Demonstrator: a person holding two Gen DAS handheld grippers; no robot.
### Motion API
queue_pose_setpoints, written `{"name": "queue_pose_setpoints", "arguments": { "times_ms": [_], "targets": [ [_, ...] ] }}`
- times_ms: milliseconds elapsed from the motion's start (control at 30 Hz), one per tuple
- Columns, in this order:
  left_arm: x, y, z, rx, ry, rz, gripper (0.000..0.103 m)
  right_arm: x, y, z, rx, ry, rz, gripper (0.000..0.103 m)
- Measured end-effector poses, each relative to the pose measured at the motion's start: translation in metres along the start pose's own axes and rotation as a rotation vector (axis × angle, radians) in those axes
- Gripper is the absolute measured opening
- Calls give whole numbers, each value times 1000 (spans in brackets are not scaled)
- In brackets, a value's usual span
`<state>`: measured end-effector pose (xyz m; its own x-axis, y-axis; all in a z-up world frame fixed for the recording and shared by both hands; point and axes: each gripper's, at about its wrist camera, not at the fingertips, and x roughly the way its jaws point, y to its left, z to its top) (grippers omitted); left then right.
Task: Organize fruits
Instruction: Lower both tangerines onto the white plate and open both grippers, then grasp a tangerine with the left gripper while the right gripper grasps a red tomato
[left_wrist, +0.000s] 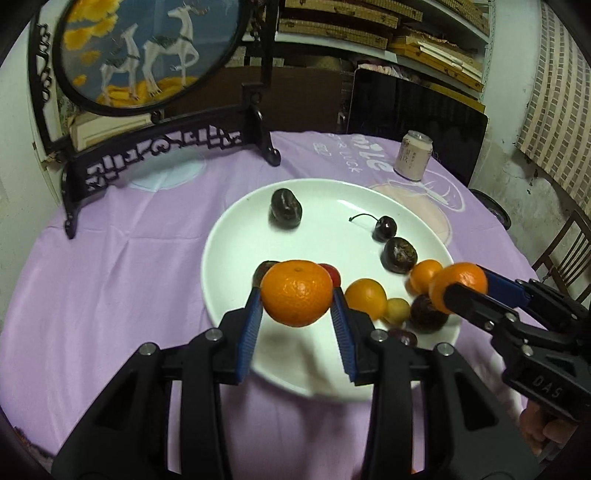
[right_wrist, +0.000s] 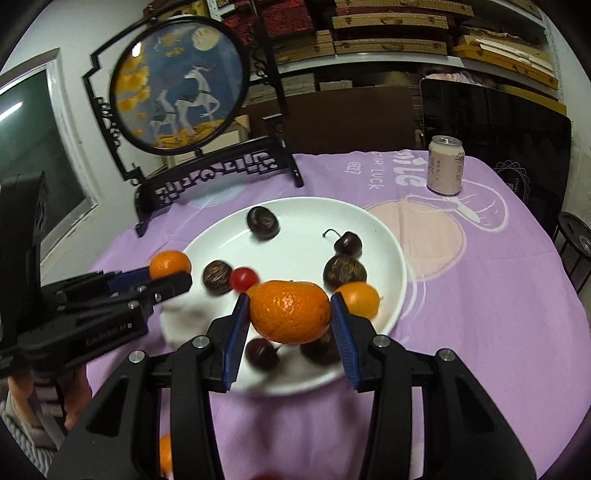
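Note:
A white plate (left_wrist: 236, 236) (right_wrist: 384, 251) on the purple cloth holds dark chestnuts (left_wrist: 285, 209), a cherry (left_wrist: 384, 228) (right_wrist: 347, 243), a red cherry tomato (right_wrist: 243, 278), small oranges (left_wrist: 365, 297) (right_wrist: 360, 298) and a yellow fruit (left_wrist: 397, 309). My left gripper (left_wrist: 297, 300) is shut on a mandarin (left_wrist: 297, 292) held over the plate's near left part; it also shows in the right wrist view (right_wrist: 170, 272). My right gripper (right_wrist: 290, 312) is shut on another mandarin (right_wrist: 290, 311) over the plate's near right edge; it also shows in the left wrist view (left_wrist: 458, 286).
A black carved stand with a round deer picture (left_wrist: 147, 51) (right_wrist: 181, 85) stands at the back left. A pale drink can (left_wrist: 413, 155) (right_wrist: 445, 164) stands at the back right. A dark screen (right_wrist: 495, 122) leans behind it. Another orange fruit (right_wrist: 165, 456) lies near the cloth's front edge.

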<state>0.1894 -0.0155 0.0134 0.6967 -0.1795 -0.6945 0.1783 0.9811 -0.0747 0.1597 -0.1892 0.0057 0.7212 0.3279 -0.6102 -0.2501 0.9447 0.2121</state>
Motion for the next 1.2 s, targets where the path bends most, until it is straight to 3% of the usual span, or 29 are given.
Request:
{"name": "queue_pose_setpoints", "arguments": {
  "times_ms": [133,200,267,400,567,700,1200],
  "targets": [
    [19,0,-4,6,34,0,41,19,-7,4,31,24,12,45],
    [22,0,-7,20,37,8,55,26,-15,3,68,57,31,46],
    [17,-2,-9,35,17,26,61,26,-25,1,111,61,52,46],
    [7,1,-10,26,-9,29,69,10,-33,2,172,30,100,50],
    [-5,7,-21,-6,3,27,71,-15,-28,-1,144,-24,90,55],
    [-26,7,-33,-3,-17,9,80,-32,-33,-14,167,-46,91,59],
    [-62,-49,-107,265,29,-108,84,-68,-42,-53,195,-49,77,60]
  ]
}}
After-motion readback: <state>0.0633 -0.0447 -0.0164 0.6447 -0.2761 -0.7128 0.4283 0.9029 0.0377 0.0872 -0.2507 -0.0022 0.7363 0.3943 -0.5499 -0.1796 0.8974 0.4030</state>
